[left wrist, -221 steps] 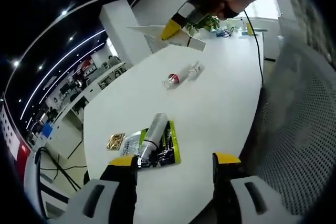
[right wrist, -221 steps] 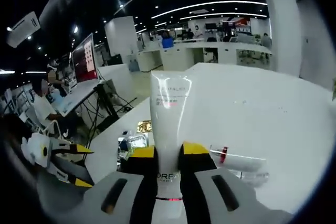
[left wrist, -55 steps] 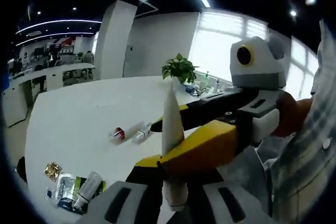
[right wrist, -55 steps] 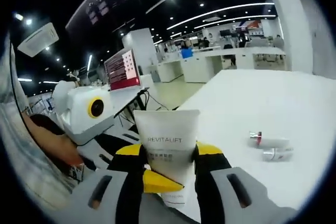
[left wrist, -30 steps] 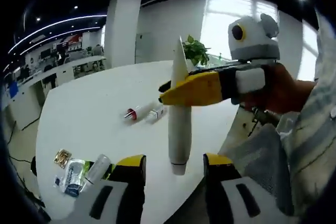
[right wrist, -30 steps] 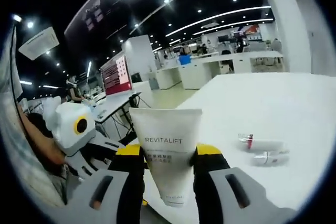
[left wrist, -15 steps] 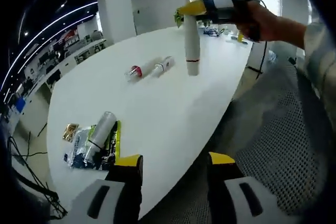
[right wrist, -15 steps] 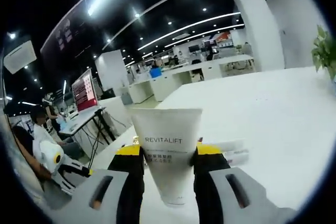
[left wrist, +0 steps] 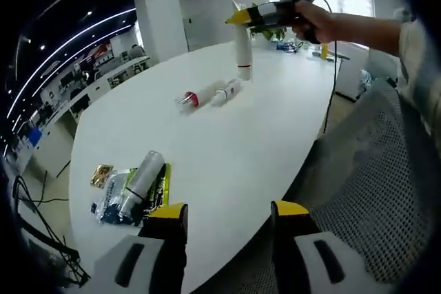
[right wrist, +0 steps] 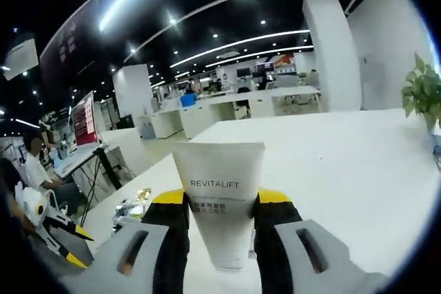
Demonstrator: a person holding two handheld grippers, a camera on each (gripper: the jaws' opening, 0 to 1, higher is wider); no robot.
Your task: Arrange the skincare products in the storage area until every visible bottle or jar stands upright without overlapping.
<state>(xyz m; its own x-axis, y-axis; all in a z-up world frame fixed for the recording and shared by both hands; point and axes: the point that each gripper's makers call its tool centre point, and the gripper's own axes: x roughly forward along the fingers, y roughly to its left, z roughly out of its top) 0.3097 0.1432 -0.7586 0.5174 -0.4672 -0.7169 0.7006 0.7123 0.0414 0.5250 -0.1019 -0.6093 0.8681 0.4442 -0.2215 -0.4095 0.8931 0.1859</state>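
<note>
A white REVITALIFT tube (right wrist: 219,194) stands cap down between the jaws of my right gripper (right wrist: 220,204), which is shut on it. In the left gripper view the right gripper (left wrist: 242,17), held by a hand, holds the same tube (left wrist: 242,53) upright just above the far part of the white table (left wrist: 262,135). A silver tube (left wrist: 142,175) lies on a green packet near my left gripper (left wrist: 227,211), which is open with nothing between its jaws. Two small bottles, one with a red band (left wrist: 195,97) and one white (left wrist: 228,90), lie side by side mid-table.
Small sachets (left wrist: 103,173) lie beside the silver tube at the table's near left edge. A potted plant (right wrist: 424,94) stands at the far end. A mesh chair (left wrist: 386,191) is off the table's right edge. My left gripper (right wrist: 76,247) shows low at the left.
The right gripper has carried the white tube away from the left gripper toward the far side of the table. The left gripper has let go of the tube's cap end and drawn back, open.
</note>
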